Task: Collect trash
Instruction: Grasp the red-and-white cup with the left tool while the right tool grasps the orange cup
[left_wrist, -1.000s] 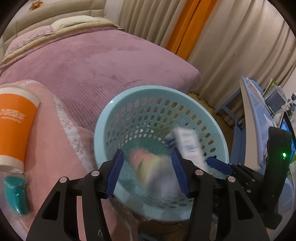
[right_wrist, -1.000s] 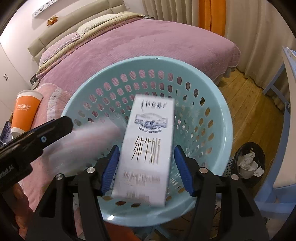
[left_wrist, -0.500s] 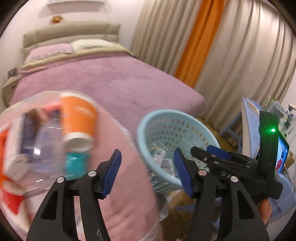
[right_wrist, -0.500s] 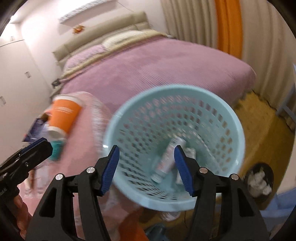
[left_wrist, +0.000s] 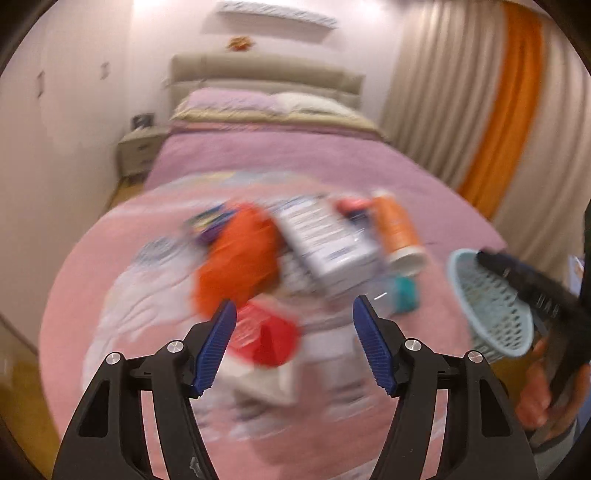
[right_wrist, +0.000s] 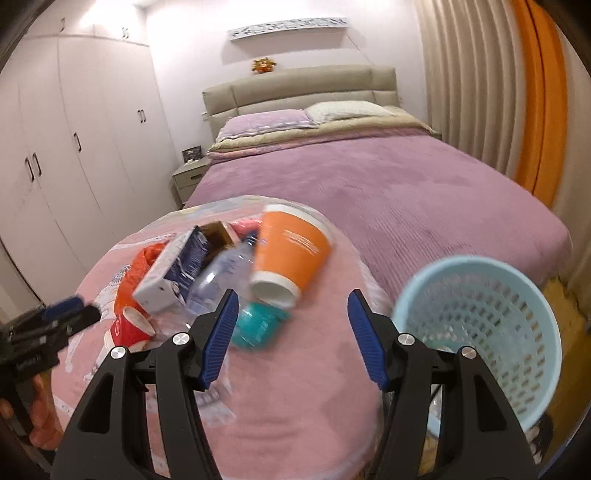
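A pile of trash lies on the pink blanket: an orange paper cup on its side, a teal lidded item, a clear bottle, a white-and-blue carton, a red cup and an orange bag. My right gripper is open and empty, just short of the teal item. In the blurred left wrist view my left gripper hangs over the red cup; its jaws are opening with nothing between them. The pale blue basket stands to the right.
A bed with a purple cover stretches behind the pile, with white wardrobes on the left and beige and orange curtains on the right. A hand holds the right gripper next to the basket.
Both views swung left, away from the basket and onto the trash pile. The white carton left the right gripper and lay in the basket. The left jaws spread wider.
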